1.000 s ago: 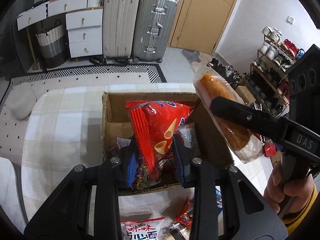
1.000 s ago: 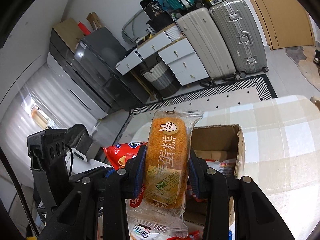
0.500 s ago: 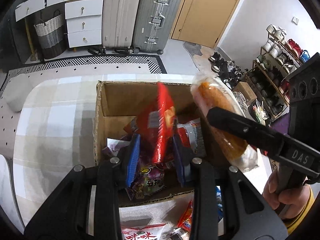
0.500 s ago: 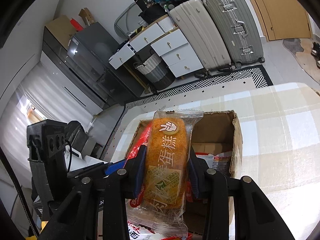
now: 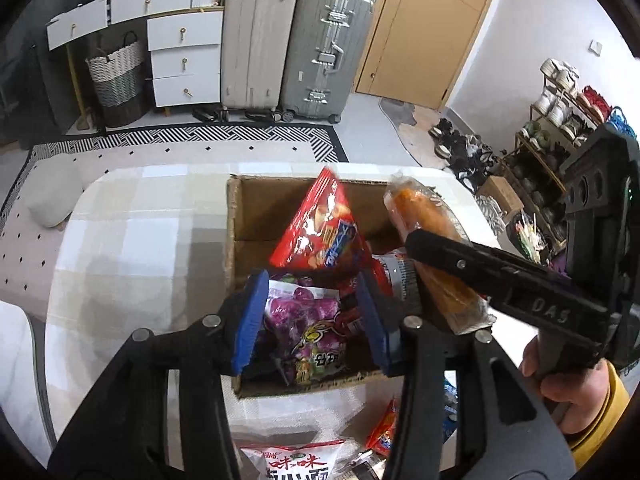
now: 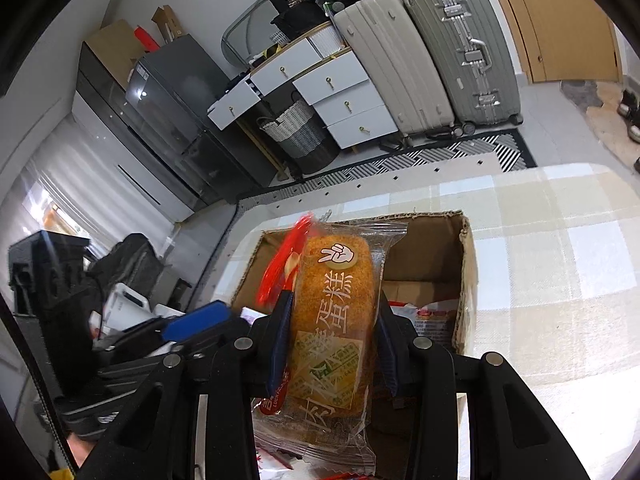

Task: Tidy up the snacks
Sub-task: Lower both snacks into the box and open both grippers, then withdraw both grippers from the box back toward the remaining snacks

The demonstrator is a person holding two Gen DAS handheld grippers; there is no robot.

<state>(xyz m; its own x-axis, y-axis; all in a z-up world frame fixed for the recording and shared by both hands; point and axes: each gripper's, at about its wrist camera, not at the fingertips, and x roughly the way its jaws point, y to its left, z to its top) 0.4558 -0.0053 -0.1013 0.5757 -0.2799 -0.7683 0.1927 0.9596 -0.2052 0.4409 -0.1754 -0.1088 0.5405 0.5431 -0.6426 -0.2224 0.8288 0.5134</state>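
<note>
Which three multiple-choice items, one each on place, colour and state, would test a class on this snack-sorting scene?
1. Where is the red snack bag?
A. over the brown cardboard box
B. on the rug
C. on a suitcase

2. What colour are the left gripper's pads?
A. green
B. blue
C. white

3. What does the right gripper hold?
A. nothing
B. a cup
C. the clear-wrapped orange cake

Key: 1 A, the bag is above the open box. 2 B, blue pads line both jaws. 3 C, jaws pinch the wrapper.
</note>
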